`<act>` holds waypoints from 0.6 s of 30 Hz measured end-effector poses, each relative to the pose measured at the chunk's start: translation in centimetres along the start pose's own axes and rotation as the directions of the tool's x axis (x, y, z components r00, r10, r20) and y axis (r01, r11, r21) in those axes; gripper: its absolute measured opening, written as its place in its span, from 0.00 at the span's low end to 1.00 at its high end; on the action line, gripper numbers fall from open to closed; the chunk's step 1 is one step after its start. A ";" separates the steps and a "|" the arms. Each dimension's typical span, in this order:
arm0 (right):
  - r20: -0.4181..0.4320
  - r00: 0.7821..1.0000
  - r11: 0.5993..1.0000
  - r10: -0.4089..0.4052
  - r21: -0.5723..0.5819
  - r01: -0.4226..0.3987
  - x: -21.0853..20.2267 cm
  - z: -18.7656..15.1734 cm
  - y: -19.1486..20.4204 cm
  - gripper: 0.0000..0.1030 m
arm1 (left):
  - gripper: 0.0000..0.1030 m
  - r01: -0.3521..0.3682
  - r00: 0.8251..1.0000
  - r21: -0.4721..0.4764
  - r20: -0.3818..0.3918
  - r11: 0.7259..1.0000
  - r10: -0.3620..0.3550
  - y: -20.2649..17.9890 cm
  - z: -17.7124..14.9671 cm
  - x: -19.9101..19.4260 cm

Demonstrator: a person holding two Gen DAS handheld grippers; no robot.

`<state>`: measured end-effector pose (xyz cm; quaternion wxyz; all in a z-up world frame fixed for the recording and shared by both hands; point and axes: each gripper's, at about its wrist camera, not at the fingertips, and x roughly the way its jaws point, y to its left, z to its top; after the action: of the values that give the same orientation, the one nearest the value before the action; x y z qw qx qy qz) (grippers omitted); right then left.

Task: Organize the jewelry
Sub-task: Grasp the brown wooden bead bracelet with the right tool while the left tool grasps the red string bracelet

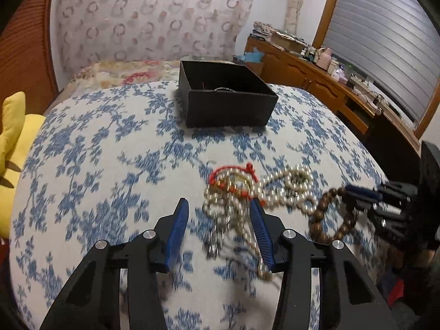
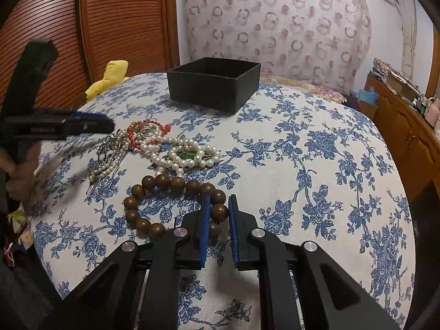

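Right gripper point(image 2: 219, 214) pinches wooden bead bracelet point(image 2: 165, 203), loop extending left.

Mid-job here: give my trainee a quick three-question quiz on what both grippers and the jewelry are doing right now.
1. True or false: the right gripper is closed around a bead of the wooden bead bracelet.
2. Which item lies between the left gripper's open fingers? A) pearl necklace B) black box C) yellow plush
3. Fill in: the black box sits on the ____-flowered bedspread.

Key: 1 true; 2 A; 3 blue.
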<state>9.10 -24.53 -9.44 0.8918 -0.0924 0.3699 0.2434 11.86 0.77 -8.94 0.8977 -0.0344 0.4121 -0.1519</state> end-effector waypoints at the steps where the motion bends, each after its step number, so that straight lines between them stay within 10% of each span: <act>1: 0.001 1.000 1.000 -0.005 -0.004 0.005 -0.1 0.0 0.0 0.15 | 0.43 0.009 1.000 -0.008 -0.004 1.000 -0.009 0.1 0.5 0.4; 8: 0.001 1.000 1.000 -0.005 -0.004 0.005 0.1 0.0 0.2 0.15 | 0.43 0.065 0.996 -0.101 -0.053 0.993 -0.070 1.7 3.3 3.5; 18: 0.007 1.000 1.000 -0.003 0.000 0.003 0.0 -0.1 0.1 0.15 | 0.03 0.096 0.983 -0.123 -0.142 0.988 -0.113 2.1 3.8 5.9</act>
<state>8.96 -24.45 -9.52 0.8935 -0.0921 0.3667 0.2423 18.87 0.73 -11.10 0.8517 -0.0963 0.4837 -0.1770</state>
